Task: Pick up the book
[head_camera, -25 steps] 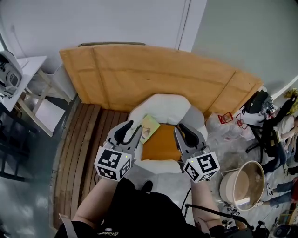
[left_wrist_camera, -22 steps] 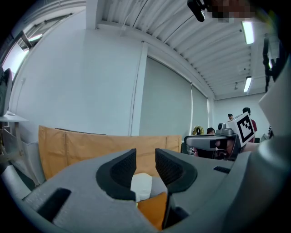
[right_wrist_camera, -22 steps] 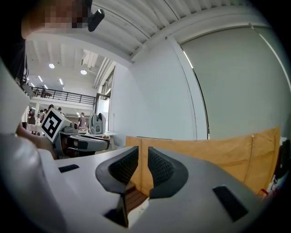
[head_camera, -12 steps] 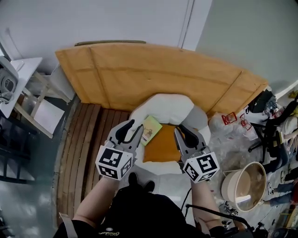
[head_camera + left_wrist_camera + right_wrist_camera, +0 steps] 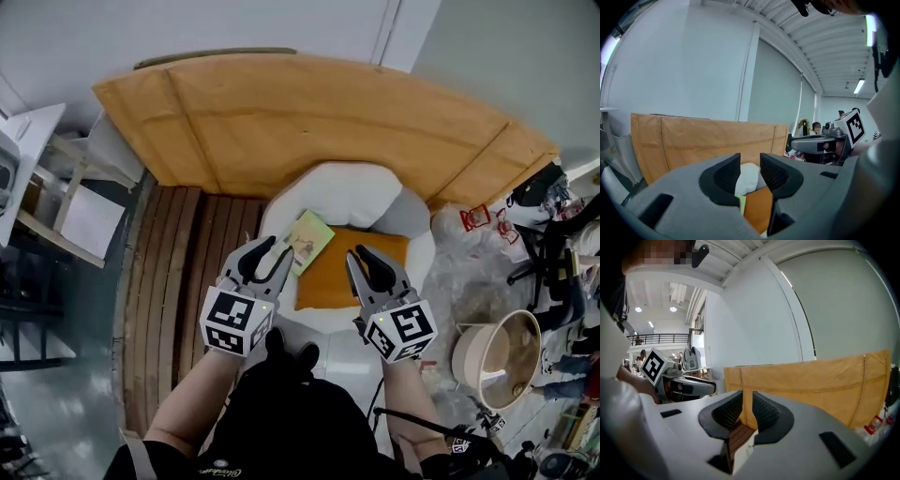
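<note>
Book: the green book (image 5: 307, 240) is lying flat on the seat of the white armchair (image 5: 342, 195), with its right edge overlapping the orange cushion (image 5: 342, 278).
Left gripper: the left gripper (image 5: 277, 250) is hovering just short of the book's near corner, its fingers closed together on nothing.
Right gripper: the right gripper (image 5: 362, 256) is hanging over the cushion's near right part, its fingers likewise closed and empty.
Pose: both forearms are reaching forward side by side, and the grippers are tilting slightly down toward the seat.
Risk: closed fingers would likely be shoving the book across the soft seat. Because it is lying flush, a pinch might catch cushion fabric instead.
Surroundings: a cardboard panel (image 5: 319, 122) is standing behind the armchair.
</note>
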A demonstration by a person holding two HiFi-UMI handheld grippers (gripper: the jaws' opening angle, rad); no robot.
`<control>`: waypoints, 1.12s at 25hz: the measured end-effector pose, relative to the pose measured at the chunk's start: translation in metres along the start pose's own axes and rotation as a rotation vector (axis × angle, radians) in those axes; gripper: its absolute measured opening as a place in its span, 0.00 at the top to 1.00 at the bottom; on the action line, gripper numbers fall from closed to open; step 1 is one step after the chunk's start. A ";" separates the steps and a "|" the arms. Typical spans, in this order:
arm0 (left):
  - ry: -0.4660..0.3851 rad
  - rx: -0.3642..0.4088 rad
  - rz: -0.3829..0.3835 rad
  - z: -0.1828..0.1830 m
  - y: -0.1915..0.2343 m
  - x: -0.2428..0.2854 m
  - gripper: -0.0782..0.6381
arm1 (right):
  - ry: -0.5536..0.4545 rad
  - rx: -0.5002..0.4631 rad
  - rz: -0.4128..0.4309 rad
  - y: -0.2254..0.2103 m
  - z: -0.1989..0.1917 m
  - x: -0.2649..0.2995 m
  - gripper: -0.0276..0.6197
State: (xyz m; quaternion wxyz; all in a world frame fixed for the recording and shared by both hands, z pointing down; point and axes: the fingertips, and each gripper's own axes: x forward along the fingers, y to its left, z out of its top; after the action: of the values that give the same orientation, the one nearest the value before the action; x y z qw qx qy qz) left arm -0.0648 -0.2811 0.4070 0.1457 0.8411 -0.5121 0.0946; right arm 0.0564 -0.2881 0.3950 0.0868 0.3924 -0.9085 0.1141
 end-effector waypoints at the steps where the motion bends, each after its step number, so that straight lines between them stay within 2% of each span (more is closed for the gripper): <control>1: 0.018 -0.007 -0.005 -0.008 0.004 0.005 0.70 | 0.019 0.011 -0.004 -0.001 -0.009 0.006 0.85; 12: 0.237 -0.057 -0.042 -0.122 0.039 0.065 0.70 | 0.222 0.130 -0.030 -0.021 -0.124 0.069 0.85; 18: 0.310 -0.049 -0.059 -0.168 0.053 0.093 0.70 | 0.303 0.205 -0.066 -0.034 -0.185 0.092 0.85; 23: 0.360 -0.036 -0.080 -0.230 0.069 0.129 0.70 | 0.381 0.271 -0.118 -0.059 -0.268 0.119 0.85; 28: 0.419 -0.012 -0.100 -0.318 0.090 0.181 0.64 | 0.435 0.339 -0.176 -0.093 -0.371 0.154 0.79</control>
State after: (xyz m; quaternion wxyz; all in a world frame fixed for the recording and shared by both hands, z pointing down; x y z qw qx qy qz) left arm -0.0648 -0.3621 0.7747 0.2587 0.8266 -0.4286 0.2570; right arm 0.0453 -0.3546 0.8021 0.2225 0.4451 -0.7989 0.3379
